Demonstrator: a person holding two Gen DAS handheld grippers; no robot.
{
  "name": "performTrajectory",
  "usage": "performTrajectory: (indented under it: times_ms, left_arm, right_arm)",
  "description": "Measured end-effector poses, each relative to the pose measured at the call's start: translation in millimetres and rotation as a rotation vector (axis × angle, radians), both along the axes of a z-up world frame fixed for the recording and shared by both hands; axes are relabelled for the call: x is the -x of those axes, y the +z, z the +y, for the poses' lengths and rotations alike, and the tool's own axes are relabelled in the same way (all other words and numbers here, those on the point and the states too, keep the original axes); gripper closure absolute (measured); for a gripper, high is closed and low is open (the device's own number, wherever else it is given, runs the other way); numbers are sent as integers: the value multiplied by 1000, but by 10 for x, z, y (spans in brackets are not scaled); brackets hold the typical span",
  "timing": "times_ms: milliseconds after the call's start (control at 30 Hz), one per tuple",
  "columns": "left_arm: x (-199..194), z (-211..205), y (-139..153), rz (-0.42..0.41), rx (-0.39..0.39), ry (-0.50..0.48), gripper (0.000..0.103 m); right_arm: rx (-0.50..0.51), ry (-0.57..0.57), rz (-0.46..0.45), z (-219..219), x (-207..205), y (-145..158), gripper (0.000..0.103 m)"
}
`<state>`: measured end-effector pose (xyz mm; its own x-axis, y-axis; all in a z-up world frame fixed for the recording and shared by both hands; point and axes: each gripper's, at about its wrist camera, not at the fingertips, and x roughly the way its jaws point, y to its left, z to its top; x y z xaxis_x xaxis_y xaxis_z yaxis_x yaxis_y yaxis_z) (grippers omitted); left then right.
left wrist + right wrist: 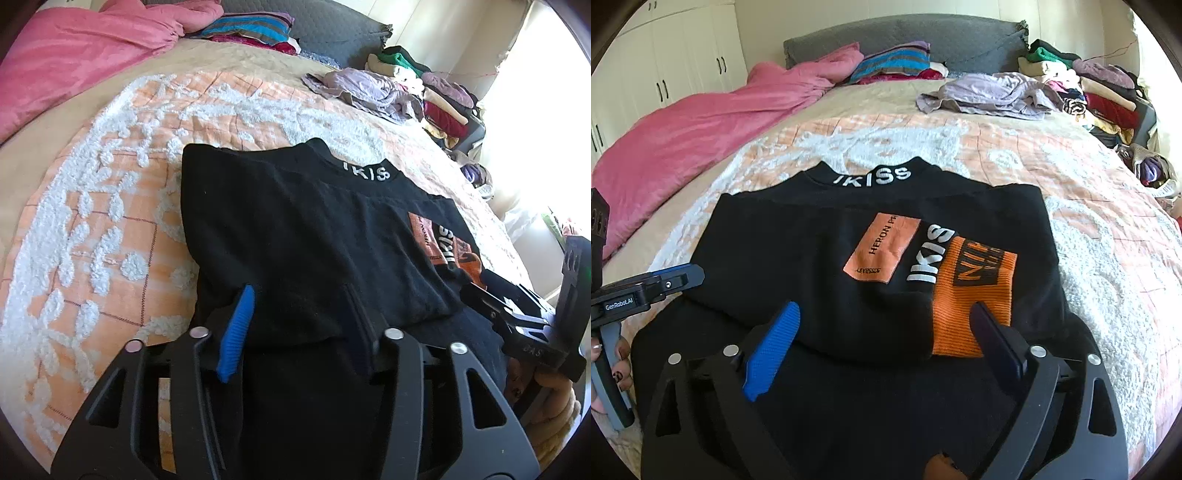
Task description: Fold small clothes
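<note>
The black knit sweater with orange patches (849, 266) lies folded on the peach-and-white tufted bedspread (1089, 229). It looks soft, light and floppy; best pinched at its near folded edge. The left tool (299, 306) and the right tool (886, 325) both stand open, holding nothing.

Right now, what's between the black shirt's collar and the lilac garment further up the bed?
Only bare peach-and-white bedspread between black shirt and lilac garment; right wrist view.

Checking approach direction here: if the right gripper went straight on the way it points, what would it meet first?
Most likely the folded black top directly ahead of the right gripper, near its orange cuff. The jaws stand open with nothing clamped; depth is hard to judge.
</note>
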<state>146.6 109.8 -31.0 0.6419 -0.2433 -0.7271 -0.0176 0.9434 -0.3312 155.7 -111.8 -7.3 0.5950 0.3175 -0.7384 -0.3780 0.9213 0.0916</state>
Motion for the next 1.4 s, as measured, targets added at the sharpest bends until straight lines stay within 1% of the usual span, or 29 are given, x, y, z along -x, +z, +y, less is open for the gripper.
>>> performTrajectory:
  times_ms: [100,467,567,600,767,833,1200,1300,1400]
  left_arm:
    - [37,22,44,-12,9,15,52]
    - [131,108,144,-45,-7,59,25]
    - [156,129,187,-61,-19,74,15]
    - [169,129,206,-68,-31,81,10]
    - [199,120,253,-78,-84,99,10]
    - [217,112,262,-81,-93,95,10]
    - [354,30,312,-93,-109,77,10]
    - [393,4,349,-85,-120,80,10]
    - [468,-34,410,-97,-113,71,10]
  right_arm:
    - [-9,-6,-3,-11,33,20,8]
    - [-12,-10,-34,-4,127,93,6]
    - [-15,-6,-50,-1,162,128,5]
    - [-17,-5,-57,-1,177,143,5]
    - [-16,-4,-85,-5,233,216,5]
    - [-18,-4,-95,-7,259,244,5]
    - [-22,-9,-142,-63,396,387,5]
    - [-27,-14,-151,-98,443,430,5]
    - [-30,-16,-160,-132,485,464,5]
